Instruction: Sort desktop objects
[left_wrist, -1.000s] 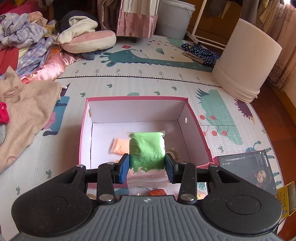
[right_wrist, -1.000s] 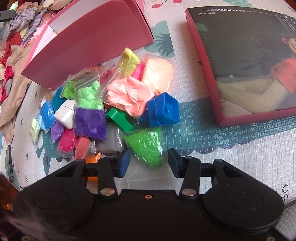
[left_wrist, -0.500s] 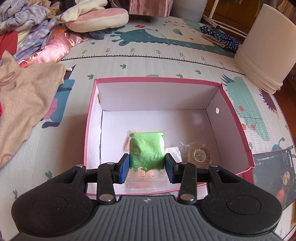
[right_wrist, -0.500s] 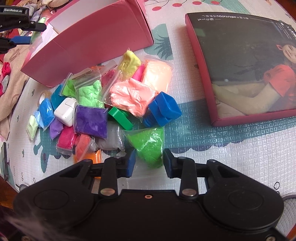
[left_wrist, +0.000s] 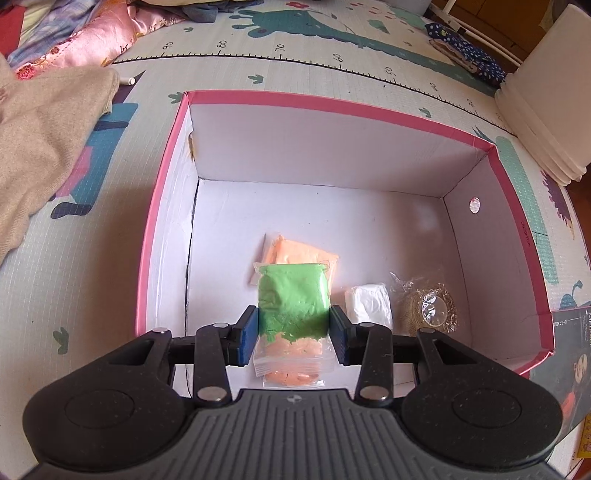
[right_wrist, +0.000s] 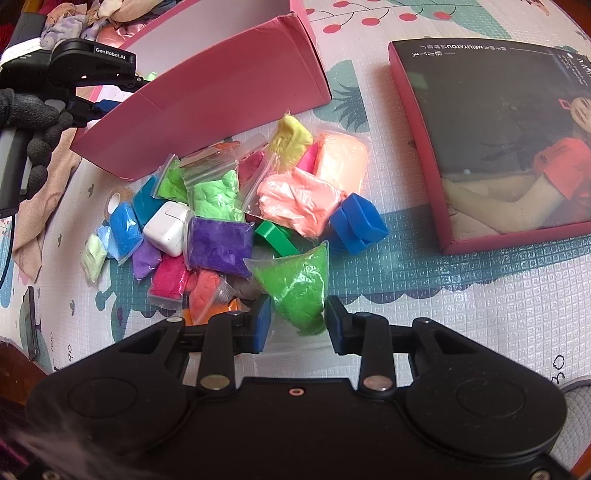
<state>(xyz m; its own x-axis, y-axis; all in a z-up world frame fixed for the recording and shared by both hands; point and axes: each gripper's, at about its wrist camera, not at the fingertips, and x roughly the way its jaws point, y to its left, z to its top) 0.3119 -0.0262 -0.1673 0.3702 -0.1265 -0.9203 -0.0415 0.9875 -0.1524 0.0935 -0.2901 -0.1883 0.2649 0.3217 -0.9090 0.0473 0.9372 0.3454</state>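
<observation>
The left gripper (left_wrist: 293, 334) clamps a green clay bag (left_wrist: 293, 295) low inside the pink box (left_wrist: 332, 107). The right gripper (right_wrist: 297, 325) pinches another green bag (right_wrist: 297, 284) at the edge of the bag pile (right_wrist: 218, 221) on the play mat (right_wrist: 461, 314).

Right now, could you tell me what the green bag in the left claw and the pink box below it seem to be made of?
The green bag looks like clear glossy plastic, a zip pouch, packed with soft matte clay: creases shine and the lump is dented. The pink box seems to be cardboard: thin folded walls, white matte inside, pink edge.
</observation>
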